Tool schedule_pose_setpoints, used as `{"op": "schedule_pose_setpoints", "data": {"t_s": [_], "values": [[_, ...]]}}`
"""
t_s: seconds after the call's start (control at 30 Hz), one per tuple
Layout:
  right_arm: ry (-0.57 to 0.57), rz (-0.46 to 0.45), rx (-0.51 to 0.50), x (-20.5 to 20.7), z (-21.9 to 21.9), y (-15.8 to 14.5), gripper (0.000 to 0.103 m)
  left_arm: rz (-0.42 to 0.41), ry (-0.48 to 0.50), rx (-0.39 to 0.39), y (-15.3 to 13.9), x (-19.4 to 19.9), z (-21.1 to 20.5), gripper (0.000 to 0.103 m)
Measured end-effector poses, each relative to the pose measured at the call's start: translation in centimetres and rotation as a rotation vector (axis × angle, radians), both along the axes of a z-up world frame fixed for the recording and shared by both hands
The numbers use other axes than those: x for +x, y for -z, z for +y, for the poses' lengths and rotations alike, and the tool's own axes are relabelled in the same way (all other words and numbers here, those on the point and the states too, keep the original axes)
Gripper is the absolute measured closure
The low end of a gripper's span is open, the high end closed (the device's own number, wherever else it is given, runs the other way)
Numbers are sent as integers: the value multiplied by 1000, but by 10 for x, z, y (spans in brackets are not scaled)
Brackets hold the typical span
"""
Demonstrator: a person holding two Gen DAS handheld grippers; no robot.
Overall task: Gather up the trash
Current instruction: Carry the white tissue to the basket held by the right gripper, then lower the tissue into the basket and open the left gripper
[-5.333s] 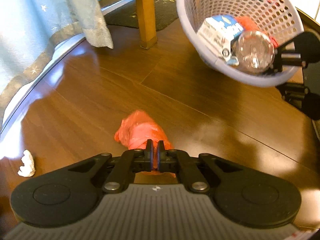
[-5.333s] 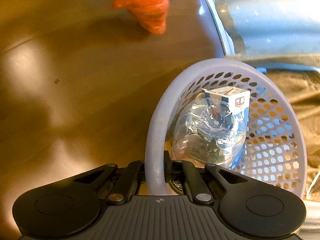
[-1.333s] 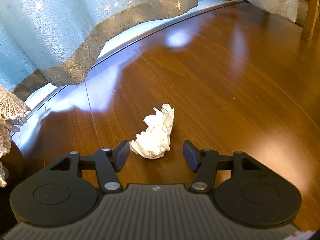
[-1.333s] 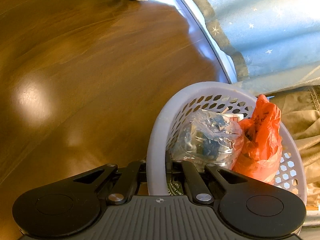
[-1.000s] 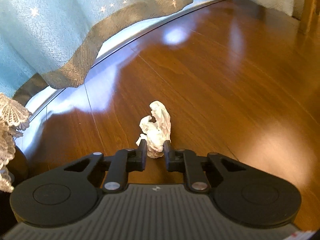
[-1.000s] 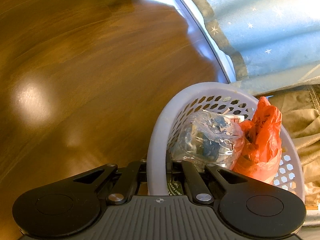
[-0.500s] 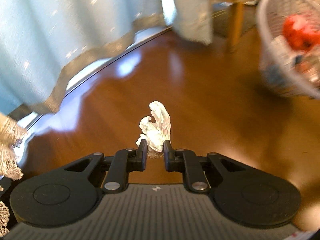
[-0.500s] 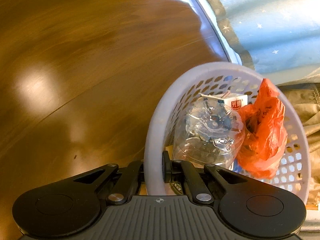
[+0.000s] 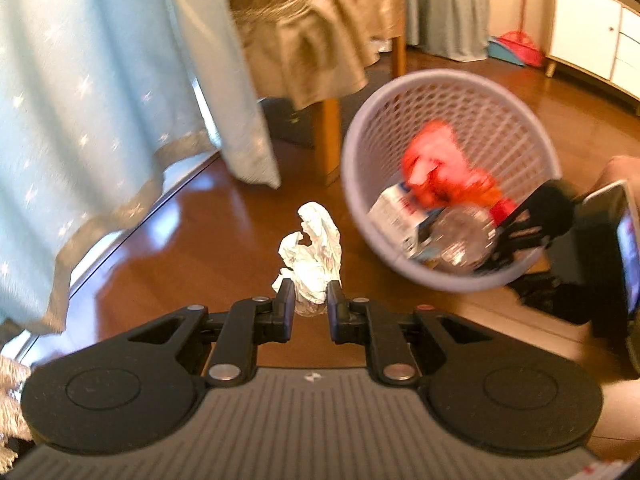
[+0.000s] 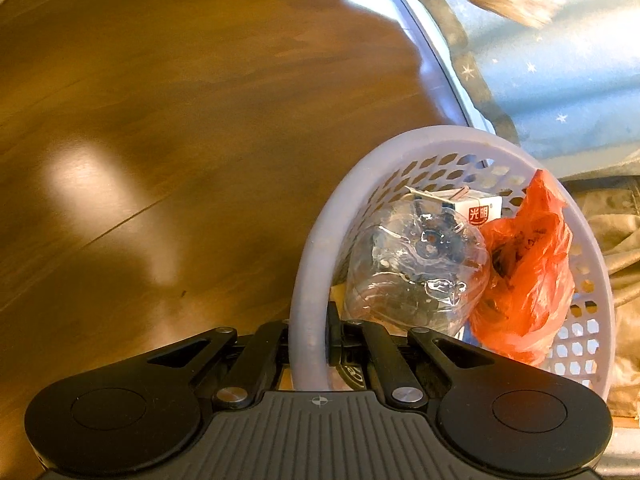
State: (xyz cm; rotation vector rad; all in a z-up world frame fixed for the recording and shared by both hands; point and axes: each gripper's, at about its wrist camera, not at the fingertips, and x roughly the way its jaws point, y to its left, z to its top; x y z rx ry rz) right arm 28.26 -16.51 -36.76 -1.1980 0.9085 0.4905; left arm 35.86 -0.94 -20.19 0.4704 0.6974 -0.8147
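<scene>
Crumpled tissue (image 9: pixel 314 256) clamped in left gripper (image 9: pixel 311 308) jaws, right gripper (image 10: pixel 309 338) jaws pinching basket (image 10: pixel 308 280) rim, seemingly three items inside

Warm daylight, motion blur, fisheye bending

White tissue (image 9: pixel 314 248); lavender basket (image 10: pixel 316 264); orange bag (image 10: pixel 528 268); star-patterned blue curtain (image 9: pixel 80 80).

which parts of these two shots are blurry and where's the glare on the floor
Left wrist view: the basket and its contents, the curtain and the room behind smear with motion blur, while the left gripper and its crumpled tissue stay fairly sharp. Right wrist view: mostly sharp, a pale glare patch on the wood floor, and the tissue blurred at top right.
</scene>
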Motion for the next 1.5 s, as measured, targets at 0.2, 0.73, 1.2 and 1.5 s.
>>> {"op": "schedule_pose_setpoints", "data": {"t_s": [0.2, 0.73, 1.2, 1.5], "values": [[-44, 44, 24, -18, -3, -8, 103, 1, 86, 17, -20, -4, -21, 90], [-165, 221, 105, -100, -8, -36, 103, 96, 230, 89, -41, -67, -51, 90], [-184, 309, 216, -132, 7, -55, 102, 167, 212, 125, -50, -92, -70, 90], [-152, 318, 248, -141, -11, -62, 102, 182, 224, 137, -26, -87, -111, 90]]}}
